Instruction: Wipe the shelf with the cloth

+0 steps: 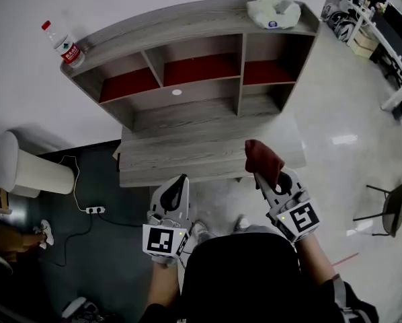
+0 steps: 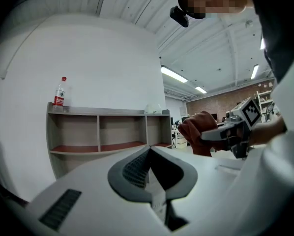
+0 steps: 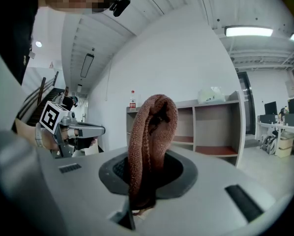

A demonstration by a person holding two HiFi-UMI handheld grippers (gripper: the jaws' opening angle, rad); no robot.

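Note:
A grey wooden shelf unit [image 1: 208, 113] with red-floored compartments stands against the white wall; it also shows in the left gripper view [image 2: 107, 132] and the right gripper view [image 3: 211, 127]. My right gripper [image 1: 263, 169] is shut on a folded reddish-brown cloth [image 1: 261, 159], which stands up between its jaws [image 3: 152, 146] just over the shelf's front ledge. My left gripper [image 1: 179, 184] is shut and holds nothing, its tip near the ledge's front edge. From the left gripper view the cloth [image 2: 198, 134] shows at the right.
A water bottle [image 1: 63, 44] stands on the shelf top at the left, a white crumpled bundle [image 1: 273, 12] at the right. A white cylinder [image 1: 26, 170] and a power strip [image 1: 95, 210] sit on dark flooring at the left. A chair [image 1: 392, 207] stands at the right.

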